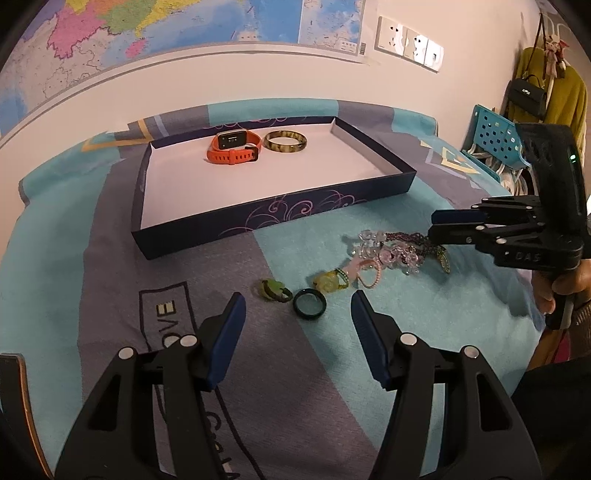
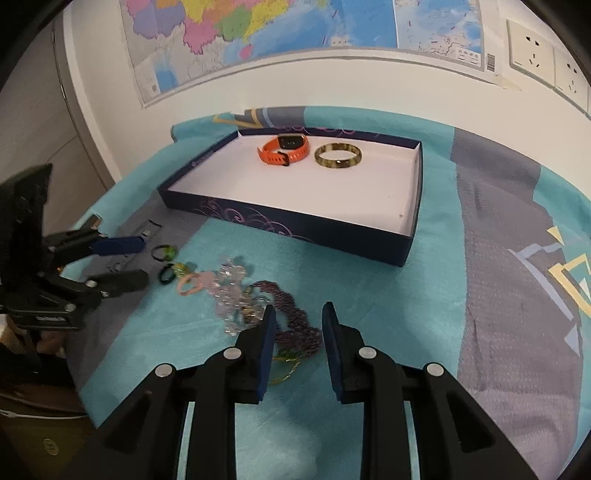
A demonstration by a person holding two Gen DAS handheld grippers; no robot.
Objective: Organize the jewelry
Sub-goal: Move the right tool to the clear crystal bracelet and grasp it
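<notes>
The wall map [image 1: 147, 33] is cut off at the top edge. A teal and grey cloth [image 1: 110, 236] covers the desk. At upper centre, the navy tray [image 1: 258, 218] holds an orange watch [image 1: 232, 147] and amber bangle [image 1: 285, 141]. My left fingers [image 1: 298, 314] are spread around nothing, just short of a dark ring [image 1: 310, 303]. My right fingers [image 2: 298, 325] are half spread, with purple beads [image 2: 295, 317] lying between them, contact unclear.
</notes>
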